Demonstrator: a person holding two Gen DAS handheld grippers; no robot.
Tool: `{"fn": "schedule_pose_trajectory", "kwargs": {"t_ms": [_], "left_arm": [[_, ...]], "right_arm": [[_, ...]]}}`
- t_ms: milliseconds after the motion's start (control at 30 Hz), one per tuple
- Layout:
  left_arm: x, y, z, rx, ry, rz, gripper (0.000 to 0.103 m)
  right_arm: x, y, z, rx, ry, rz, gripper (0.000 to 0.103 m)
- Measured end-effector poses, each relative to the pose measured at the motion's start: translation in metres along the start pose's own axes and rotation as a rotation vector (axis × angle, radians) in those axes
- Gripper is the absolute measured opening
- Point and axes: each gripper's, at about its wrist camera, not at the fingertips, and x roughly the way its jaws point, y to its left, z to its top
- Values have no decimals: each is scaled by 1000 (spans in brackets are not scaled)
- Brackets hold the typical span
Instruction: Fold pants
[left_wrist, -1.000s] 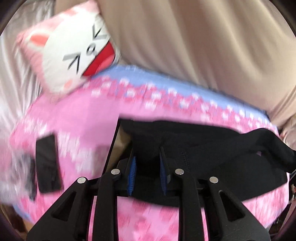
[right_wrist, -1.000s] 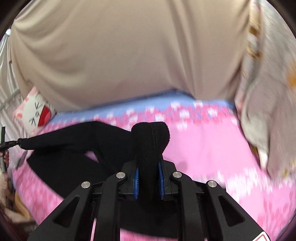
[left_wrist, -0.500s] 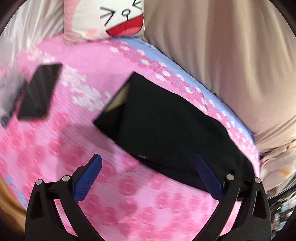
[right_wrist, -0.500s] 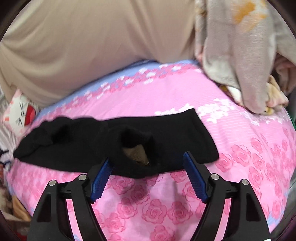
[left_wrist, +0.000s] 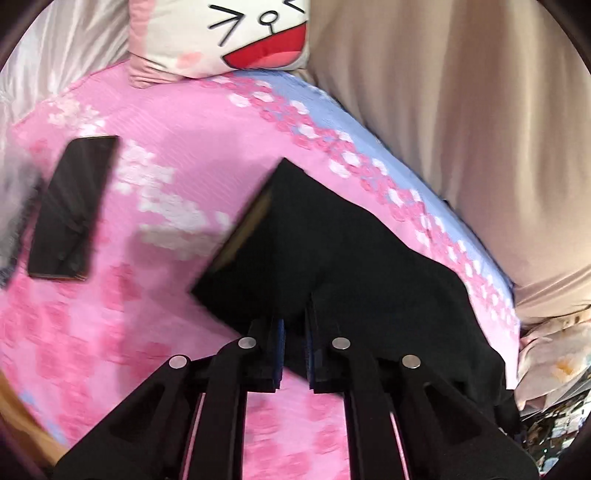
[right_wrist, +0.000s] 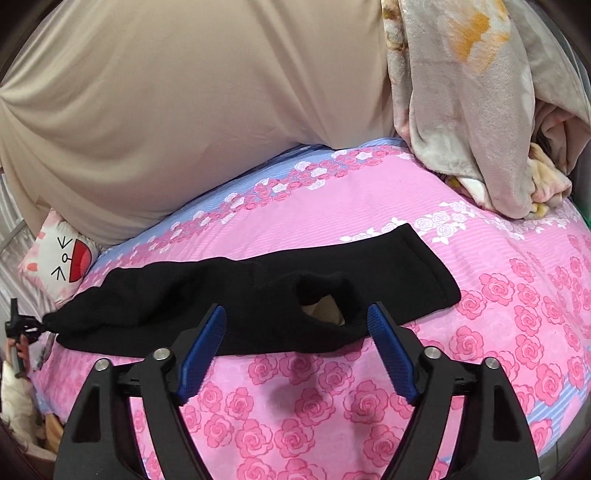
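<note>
The black pants (right_wrist: 236, 299) lay stretched across the pink rose-print bedspread (right_wrist: 480, 332), one end near the cat-face pillow (right_wrist: 62, 262), with a bunched pucker in the near edge. This looked like the start of another fold. The left gripper (left_wrist: 293, 343) had its jaws drawn narrow on the cloth's near edge (pinching it, apparently), so the next move probably called for lifting that edge across. The right gripper (right_wrist: 295, 350) stood wide apart, empty, just short of the pucker.
</note>
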Motion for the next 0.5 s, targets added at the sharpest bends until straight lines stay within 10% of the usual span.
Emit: {"fn": "schedule_pose_trajectory", "kwargs": {"t_ms": [200, 333, 500], "left_arm": [[4, -8, -29, 131, -6, 272, 17], [-38, -34, -47, 131, -96, 197, 69], [-52, -110, -74, 286, -157, 131, 79]], "right_arm": [[6, -29, -3, 109, 5, -22, 86], [3, -45, 18, 183, -17, 39, 86], [61, -54, 37, 205, 216, 14, 86]]}}
